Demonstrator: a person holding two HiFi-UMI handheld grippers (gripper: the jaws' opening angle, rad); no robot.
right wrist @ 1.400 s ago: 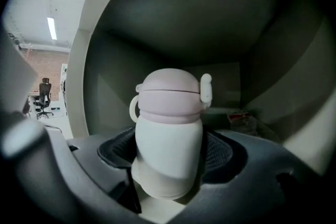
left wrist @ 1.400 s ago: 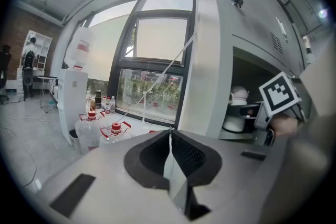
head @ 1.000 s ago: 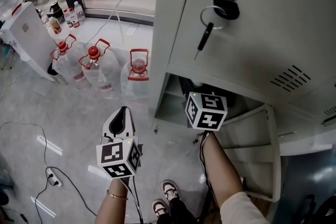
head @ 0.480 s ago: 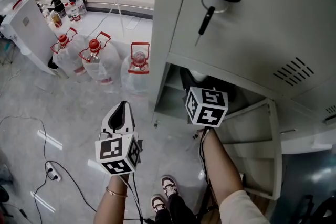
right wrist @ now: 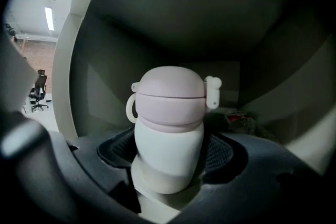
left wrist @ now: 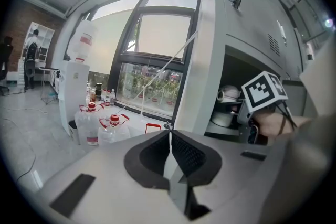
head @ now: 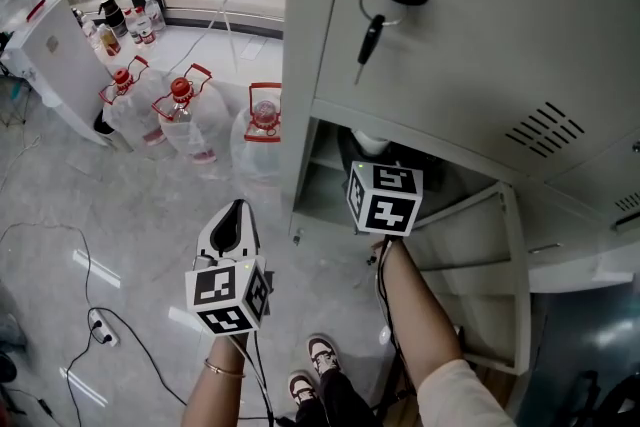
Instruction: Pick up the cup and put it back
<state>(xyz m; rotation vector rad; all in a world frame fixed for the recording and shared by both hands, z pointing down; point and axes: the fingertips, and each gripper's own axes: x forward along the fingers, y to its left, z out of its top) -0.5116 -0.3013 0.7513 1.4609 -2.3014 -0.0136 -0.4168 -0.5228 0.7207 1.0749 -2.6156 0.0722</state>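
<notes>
The left gripper [head: 232,220] hung over the floor [head: 90,215], jaws pressed together on nothing. Inside the open locker [head: 450,65], the right gripper [right wrist: 168,157] pinched the cup [right wrist: 169,128] by its white body. The grasp looked done; setting it down and letting go apparently remained.

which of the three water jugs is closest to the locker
The rightmost jug, right beside the locker; the other two stand farther left.
</notes>
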